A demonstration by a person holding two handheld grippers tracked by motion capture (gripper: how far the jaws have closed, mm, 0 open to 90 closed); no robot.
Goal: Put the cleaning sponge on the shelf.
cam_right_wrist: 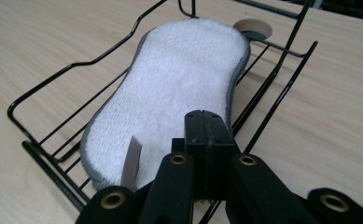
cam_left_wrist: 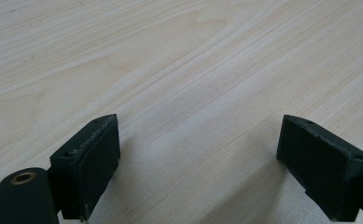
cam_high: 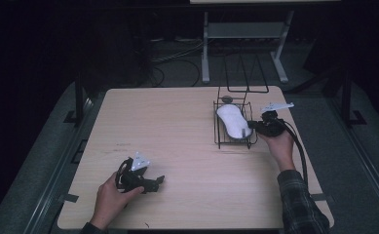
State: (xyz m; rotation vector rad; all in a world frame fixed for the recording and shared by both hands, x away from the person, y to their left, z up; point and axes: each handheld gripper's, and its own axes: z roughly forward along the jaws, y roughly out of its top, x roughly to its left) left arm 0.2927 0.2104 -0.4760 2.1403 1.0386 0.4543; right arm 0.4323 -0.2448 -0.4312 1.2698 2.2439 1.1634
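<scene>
From the high view, a white, peanut-shaped terry sponge (cam_high: 233, 120) lies flat in a black wire rack (cam_high: 218, 130) at the far right of the pale wooden counter (cam_high: 177, 126), apparently parked there so the wires keep it off the wood. The right tongs (cam_high: 252, 127) reach in from the rack's right side, tips at the sponge's near end. The left tongs (cam_high: 159, 180) rest low on the counter near the front edge, well apart from the rack, seemingly waiting.

In the left gripper view, the left tongs (cam_left_wrist: 198, 154) stand wide open over bare wood, holding nothing.

In the right gripper view, the right tongs (cam_right_wrist: 207, 128) are pressed fully together just above the sponge's (cam_right_wrist: 170, 93) near edge; whether any fabric is pinched cannot be told. A small white tag (cam_right_wrist: 131, 161) sticks up just beside them.
</scene>
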